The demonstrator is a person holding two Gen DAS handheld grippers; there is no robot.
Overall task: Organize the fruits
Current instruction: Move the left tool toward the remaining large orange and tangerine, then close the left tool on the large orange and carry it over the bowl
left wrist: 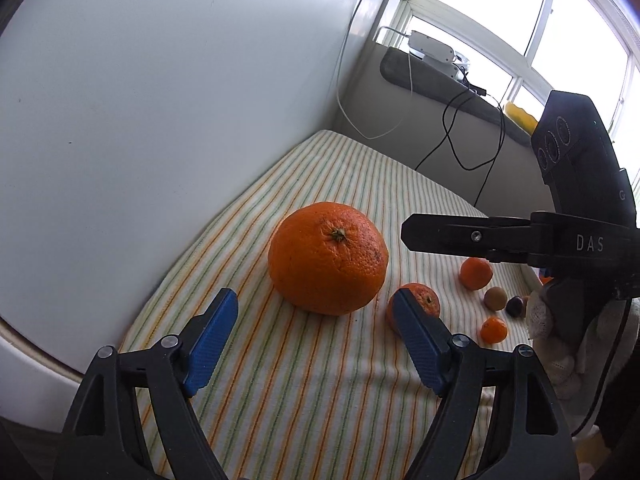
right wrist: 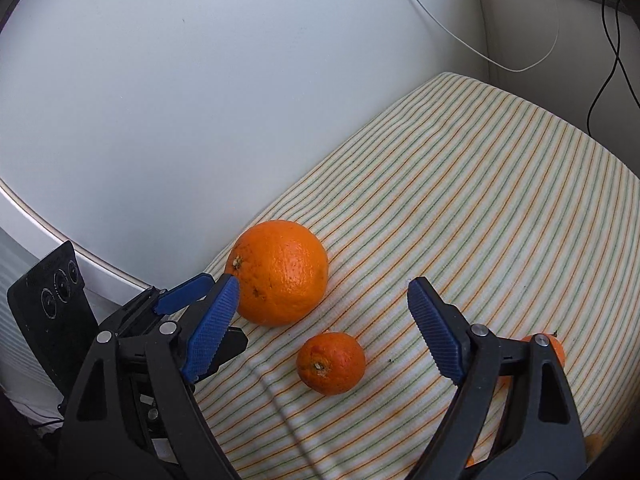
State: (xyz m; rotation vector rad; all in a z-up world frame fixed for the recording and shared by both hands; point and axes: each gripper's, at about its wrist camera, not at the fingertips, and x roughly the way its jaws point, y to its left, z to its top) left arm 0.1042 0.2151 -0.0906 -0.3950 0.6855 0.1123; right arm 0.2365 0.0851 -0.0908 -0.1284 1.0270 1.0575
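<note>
On the striped cloth (left wrist: 320, 380), both claws (left wrist: 316, 320) (right wrist: 320, 316) gape wide near a dimpled round orange (left wrist: 328, 258).

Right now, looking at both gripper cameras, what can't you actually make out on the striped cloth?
- Left wrist view: the small dark round fruit is partly hidden by the gloved hand; its kind is unclear.
- Left wrist view: the medium orange is half covered by the left gripper finger.
- Right wrist view: a small orange fruit sits behind the right gripper frame.

Probably a home: a striped tablecloth (left wrist: 320, 380) by a window (left wrist: 500, 12), with trailing cables (left wrist: 460, 136).
</note>
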